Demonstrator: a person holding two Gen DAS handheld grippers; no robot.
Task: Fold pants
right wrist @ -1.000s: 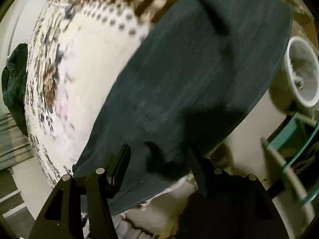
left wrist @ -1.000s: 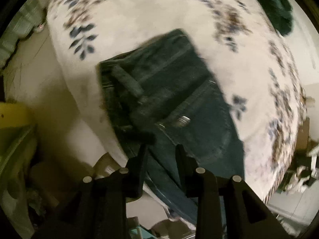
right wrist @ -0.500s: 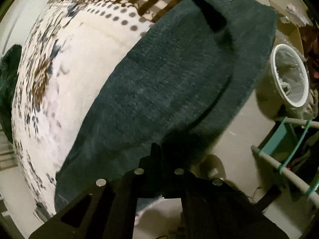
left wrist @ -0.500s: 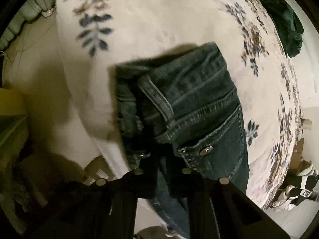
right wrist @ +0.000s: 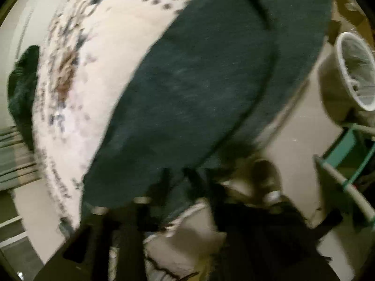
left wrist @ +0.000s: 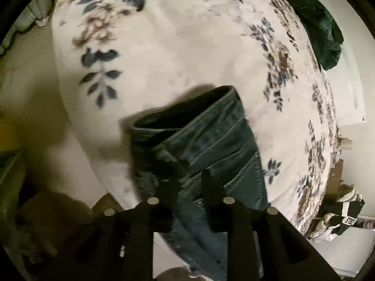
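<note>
While the floral bedspread (left wrist: 178, 53) is filling most of both views, I am seeing the pants (left wrist: 211, 145) lying across its near edge, waistband end under my left side and the dark legs (right wrist: 199, 89) stretching away under my right. I am opening the left gripper (left wrist: 187, 182), its jaws standing apart just above the denim near the belt loop, not pressing on it. I am opening the right gripper (right wrist: 185, 182) as well, its jaws parting over the fabric's edge, though blur is hiding any contact. A white basket (right wrist: 356, 70) is sitting on the floor beside the bed.
</note>
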